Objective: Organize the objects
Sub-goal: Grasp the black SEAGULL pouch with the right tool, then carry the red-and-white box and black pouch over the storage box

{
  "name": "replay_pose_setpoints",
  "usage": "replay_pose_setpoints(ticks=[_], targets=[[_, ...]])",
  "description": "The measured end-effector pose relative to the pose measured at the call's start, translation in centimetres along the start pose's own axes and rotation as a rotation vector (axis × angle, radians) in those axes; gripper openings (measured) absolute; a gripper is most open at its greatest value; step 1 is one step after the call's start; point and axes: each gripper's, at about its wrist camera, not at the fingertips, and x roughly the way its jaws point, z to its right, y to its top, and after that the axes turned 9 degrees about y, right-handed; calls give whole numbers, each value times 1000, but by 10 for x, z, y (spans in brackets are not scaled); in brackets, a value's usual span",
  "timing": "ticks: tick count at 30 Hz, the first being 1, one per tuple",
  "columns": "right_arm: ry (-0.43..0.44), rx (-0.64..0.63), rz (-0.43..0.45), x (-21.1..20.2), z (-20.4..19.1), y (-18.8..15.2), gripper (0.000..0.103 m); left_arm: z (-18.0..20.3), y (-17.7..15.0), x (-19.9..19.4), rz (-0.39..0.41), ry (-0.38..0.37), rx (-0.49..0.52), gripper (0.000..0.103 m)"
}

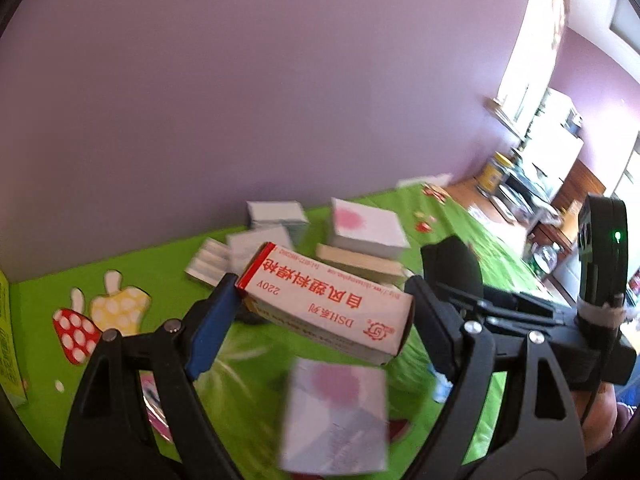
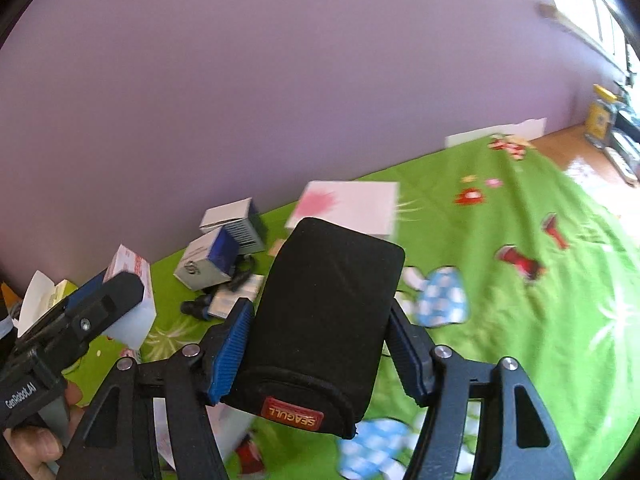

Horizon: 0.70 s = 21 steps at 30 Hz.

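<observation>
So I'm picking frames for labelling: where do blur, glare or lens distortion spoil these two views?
Left wrist view: the pink-stained white packet is smeared by motion, the window blown out, while the red-lettered box stays readable. Right wrist view: the black SEAGULL pouch is sharp, the blue mushroom prints are streaked, with glare top right. Both views curve at the edges.

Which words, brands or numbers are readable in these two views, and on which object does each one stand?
"自风塑料焊枪", "DSH系列", "220V": red print, seen upside down, on the white carton between the left gripper's jaws.
"SEAGULL": red label on the black pouch in the right gripper.
"GenRobot.AI": on the left gripper's body, right wrist view.
Small red line along the carton's edge: too small to read.
Print on the stacked boxes: blurred.
</observation>
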Motion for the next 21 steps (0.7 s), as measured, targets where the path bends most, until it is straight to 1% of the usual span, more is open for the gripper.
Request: replay_pose_setpoints(ticks=[3,10,14,21], targets=[[-19,0,13,-32,17,-8,66,18,-7,-6,-24,-18,14,85],[-67,13,30,-76,48,-25,66,74,-23,-25,-28,-109,53,85],[-116,28,47,-102,73,-38,66,107,-38,-36,-26,-166,76,85],[-213,90,56,-147,125,-61,66,154,-58,-45,-26,-218,124,85]])
